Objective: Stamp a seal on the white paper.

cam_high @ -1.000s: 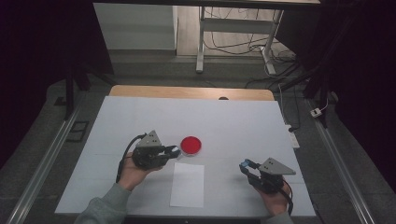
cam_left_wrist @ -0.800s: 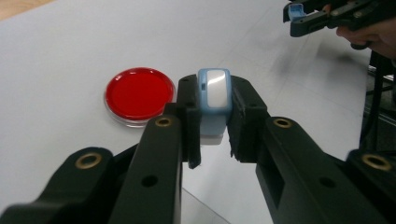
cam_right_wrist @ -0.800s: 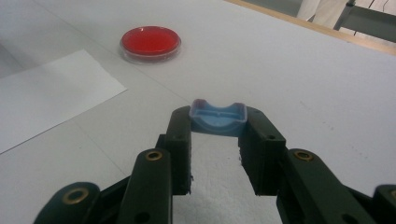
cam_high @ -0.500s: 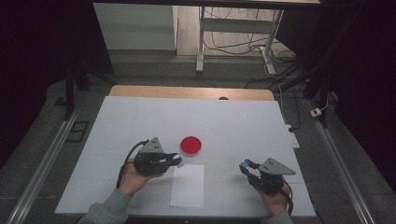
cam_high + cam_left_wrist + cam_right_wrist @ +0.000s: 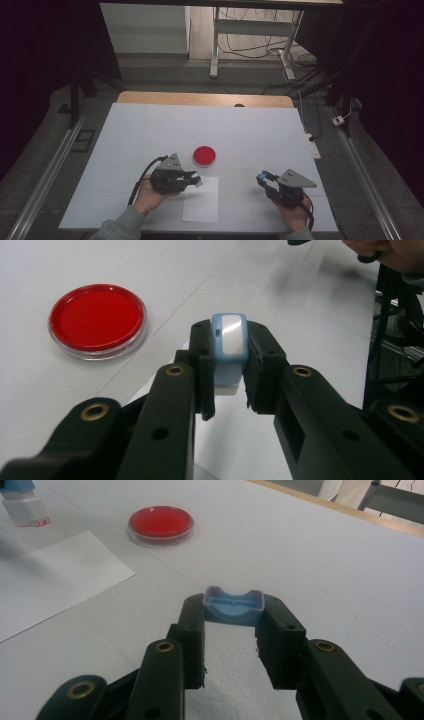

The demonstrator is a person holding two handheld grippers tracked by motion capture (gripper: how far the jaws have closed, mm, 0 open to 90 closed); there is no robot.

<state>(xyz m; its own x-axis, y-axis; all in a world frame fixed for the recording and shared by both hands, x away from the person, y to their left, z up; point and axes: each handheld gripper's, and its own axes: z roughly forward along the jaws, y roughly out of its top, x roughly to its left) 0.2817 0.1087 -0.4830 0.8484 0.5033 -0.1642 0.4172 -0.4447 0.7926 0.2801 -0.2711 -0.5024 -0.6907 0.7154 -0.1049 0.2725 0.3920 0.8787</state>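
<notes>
While the white table lies broad and mostly bare, a round clear-plastic dish with a red filling sits near its middle, and a white rectangular sheet of paper lies just nearer the person, slightly apart from the dish.

At the left, a hand holds the left gripper low over the sheet's upper left corner. Its jaws are clamped on a small blue-and-white block with a shiny grey face — in the left gripper view the block stands upright between the black jaws, its white lower part hanging over the paper, with the red dish off to the left.

At the right, well apart from the paper, the other hand holds the right gripper above the bare table. Its jaws pinch a small blue plastic cap with a curved, hollowed top at their tips. In the right gripper view the dish and the sheet lie ahead to the left — the blue-and-white block shows at the top left corner.
</notes>
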